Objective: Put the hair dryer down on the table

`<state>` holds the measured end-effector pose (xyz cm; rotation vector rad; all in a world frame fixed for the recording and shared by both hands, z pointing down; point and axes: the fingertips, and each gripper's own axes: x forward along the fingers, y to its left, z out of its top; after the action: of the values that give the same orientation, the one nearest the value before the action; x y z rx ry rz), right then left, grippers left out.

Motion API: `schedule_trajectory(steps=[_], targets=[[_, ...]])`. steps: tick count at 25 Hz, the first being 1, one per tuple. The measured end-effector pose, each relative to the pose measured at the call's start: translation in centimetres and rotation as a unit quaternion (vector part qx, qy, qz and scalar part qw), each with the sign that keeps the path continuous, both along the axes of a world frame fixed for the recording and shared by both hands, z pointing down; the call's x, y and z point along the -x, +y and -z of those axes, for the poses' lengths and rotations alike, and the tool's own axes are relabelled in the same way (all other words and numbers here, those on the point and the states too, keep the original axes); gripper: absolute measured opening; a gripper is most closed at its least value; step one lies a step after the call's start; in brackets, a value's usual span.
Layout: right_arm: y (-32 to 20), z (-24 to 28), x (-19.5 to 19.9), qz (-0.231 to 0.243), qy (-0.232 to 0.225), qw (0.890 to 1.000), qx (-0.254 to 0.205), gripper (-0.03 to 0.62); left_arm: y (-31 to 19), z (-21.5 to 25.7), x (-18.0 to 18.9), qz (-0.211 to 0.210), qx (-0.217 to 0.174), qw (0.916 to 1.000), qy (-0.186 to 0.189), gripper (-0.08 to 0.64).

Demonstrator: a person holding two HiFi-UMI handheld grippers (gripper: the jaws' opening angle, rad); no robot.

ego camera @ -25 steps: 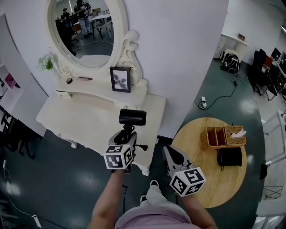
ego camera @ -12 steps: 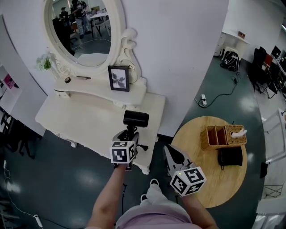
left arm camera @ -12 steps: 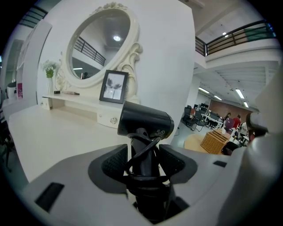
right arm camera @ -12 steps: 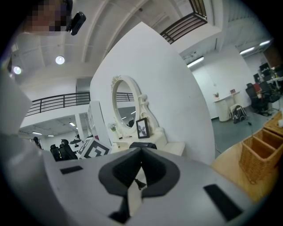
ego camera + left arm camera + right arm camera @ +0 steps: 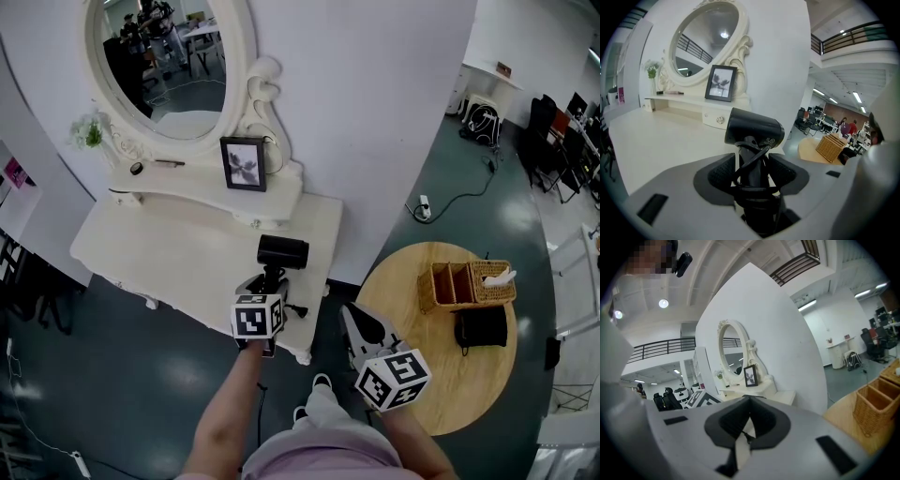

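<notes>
A black hair dryer [image 5: 281,251] [image 5: 754,129] stands upright in my left gripper [image 5: 269,281] [image 5: 752,172], whose jaws are shut on its handle. The cord is wrapped around that handle. The dryer hangs over the front right part of the white dressing table [image 5: 169,253] [image 5: 656,140], with its barrel lying sideways. I cannot tell whether it touches the tabletop. My right gripper [image 5: 357,322] [image 5: 749,405] is to the right, off the table's corner, with its jaws shut and nothing between them.
An oval mirror [image 5: 159,66] and a framed picture [image 5: 242,164] stand on the dressing table's raised back shelf. A round wooden table [image 5: 412,394] to the right carries a wicker basket [image 5: 466,284] and a black object [image 5: 481,328].
The left gripper has carried the hair dryer a little right and nearer the table's front edge, mostly in the first half second. The right gripper has stayed put.
</notes>
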<state>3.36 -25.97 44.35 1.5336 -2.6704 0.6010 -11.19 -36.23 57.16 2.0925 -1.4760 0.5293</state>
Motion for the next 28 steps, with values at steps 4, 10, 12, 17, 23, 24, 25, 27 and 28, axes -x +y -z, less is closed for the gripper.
schedule_trajectory(steps=[4,10,12,17,23,24,25,27,28], targets=[[-0.2,-0.2,-0.2,-0.002,0.0,1.0,0.003,0.003,-0.3,-0.3,-0.1,-0.003,0.011,0.9999,0.0,0.224],[-0.1,-0.3,0.1,0.004,-0.001,1.0,0.006,0.003,-0.6,-1.1,-0.7,-0.01,0.03,0.9995,-0.006,0.224],[-0.1,-0.3,0.2,0.006,0.0,1.0,0.006,0.003,-0.6,-1.2,-0.7,-0.01,0.034,0.9993,-0.01,0.224],[0.0,-0.5,0.0,0.004,0.0,1.0,0.009,0.003,-0.8,-1.6,-0.7,-0.011,0.043,0.9989,-0.016,0.224],[0.2,-0.6,0.1,0.005,-0.001,1.0,0.011,0.003,-0.8,-1.8,-0.8,-0.01,0.05,0.9987,-0.007,0.224],[0.2,-0.6,0.2,0.005,-0.002,1.0,0.011,0.003,-0.8,-1.9,-0.7,-0.01,0.053,0.9985,-0.006,0.224],[0.3,-0.6,0.2,0.006,-0.002,1.0,0.011,0.003,-0.9,-2.0,-0.7,-0.011,0.057,0.9983,-0.003,0.224],[0.4,-0.6,0.2,0.006,-0.003,1.0,0.011,0.003,-1.0,-2.2,-0.8,-0.011,0.062,0.998,0.004,0.225],[0.4,-0.5,0.2,0.006,-0.003,1.0,0.011,0.003,-1.0,-2.2,-0.7,-0.01,0.065,0.9978,0.006,0.225]])
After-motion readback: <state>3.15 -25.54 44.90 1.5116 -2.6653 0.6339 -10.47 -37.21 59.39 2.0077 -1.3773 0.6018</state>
